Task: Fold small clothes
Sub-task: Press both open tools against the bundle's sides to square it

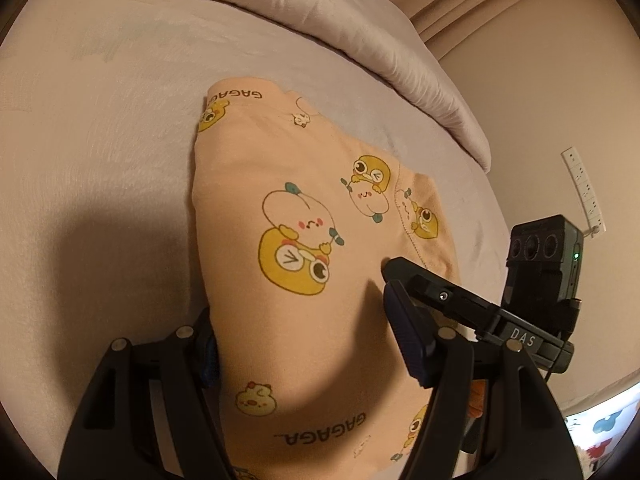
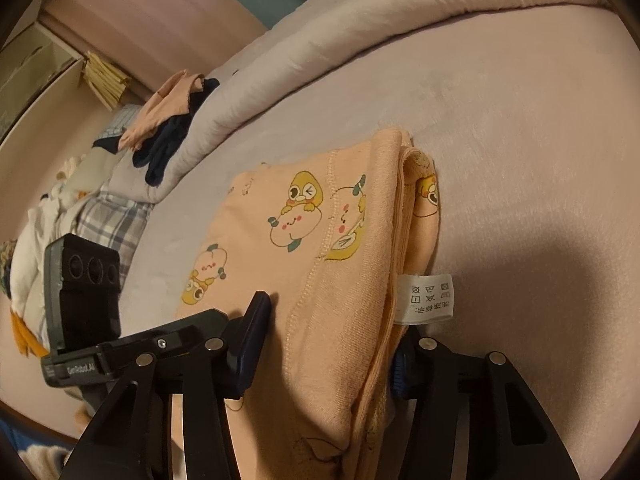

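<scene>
A pale bed sheet [image 1: 100,140] is spreading under everything, with a rolled duvet [image 1: 320,32] lying along its far edge. The peach cartoon-print garment [image 1: 304,248] is lying folded on the sheet, its care label [image 2: 426,298] sticking out. The left gripper [image 1: 304,340] and right gripper [image 2: 324,344] are both straddling it, fingers spread wide.

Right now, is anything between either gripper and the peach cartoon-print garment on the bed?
Nothing visible. The folded peach garment lies directly between the open fingers of the left gripper and of the right gripper, on the bed sheet.
</scene>
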`<state>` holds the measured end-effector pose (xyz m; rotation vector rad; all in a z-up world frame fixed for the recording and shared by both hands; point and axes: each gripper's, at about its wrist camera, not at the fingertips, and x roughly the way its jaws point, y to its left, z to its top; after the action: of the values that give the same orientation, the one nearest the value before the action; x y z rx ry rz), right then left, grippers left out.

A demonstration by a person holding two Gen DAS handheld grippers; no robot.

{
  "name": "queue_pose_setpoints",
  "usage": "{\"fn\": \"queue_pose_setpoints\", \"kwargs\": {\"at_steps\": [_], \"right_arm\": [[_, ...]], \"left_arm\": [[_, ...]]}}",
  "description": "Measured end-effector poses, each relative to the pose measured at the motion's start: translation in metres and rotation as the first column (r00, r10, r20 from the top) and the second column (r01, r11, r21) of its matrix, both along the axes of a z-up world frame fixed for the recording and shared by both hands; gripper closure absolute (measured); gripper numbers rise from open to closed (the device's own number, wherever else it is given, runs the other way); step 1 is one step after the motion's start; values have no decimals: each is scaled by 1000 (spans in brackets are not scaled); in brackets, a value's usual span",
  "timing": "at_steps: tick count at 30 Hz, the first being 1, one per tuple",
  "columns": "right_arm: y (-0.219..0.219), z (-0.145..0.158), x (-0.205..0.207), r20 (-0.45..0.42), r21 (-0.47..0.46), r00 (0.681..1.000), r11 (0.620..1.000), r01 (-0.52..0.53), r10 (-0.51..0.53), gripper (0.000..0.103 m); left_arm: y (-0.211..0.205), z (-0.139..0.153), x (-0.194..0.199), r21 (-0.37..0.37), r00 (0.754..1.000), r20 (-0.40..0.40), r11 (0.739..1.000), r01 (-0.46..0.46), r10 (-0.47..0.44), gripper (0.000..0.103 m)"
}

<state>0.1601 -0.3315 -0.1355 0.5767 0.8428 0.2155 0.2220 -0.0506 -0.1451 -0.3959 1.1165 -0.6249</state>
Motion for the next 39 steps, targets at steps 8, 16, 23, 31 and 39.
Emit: {"fn": "queue_pose_setpoints", "kwargs": {"at_steps": [8, 16, 23, 31, 39], "right_arm": [[4, 2, 0, 0, -29, 1000, 1000, 5, -5, 52], [5, 2, 0, 1, -45, 1000, 999, 2, -2, 53], [7, 3, 1, -4, -63, 1000, 998, 0, 0, 54], [9, 4, 2, -14, -93, 1000, 996, -4, 3, 54], [11, 6, 2, -23, -124, 1000, 992, -9, 7, 54]], "left_arm": [[-7, -1, -1, 57, 1000, 28, 998, 9, -10, 35], [-11, -1, 0, 82, 999, 40, 997, 15, -18, 35], [-14, 1, 0, 106, 999, 46, 994, 20, -25, 35], [-16, 2, -1, 130, 998, 54, 991, 26, -33, 35], [-17, 2, -1, 155, 998, 58, 988, 25, -35, 37]]}}
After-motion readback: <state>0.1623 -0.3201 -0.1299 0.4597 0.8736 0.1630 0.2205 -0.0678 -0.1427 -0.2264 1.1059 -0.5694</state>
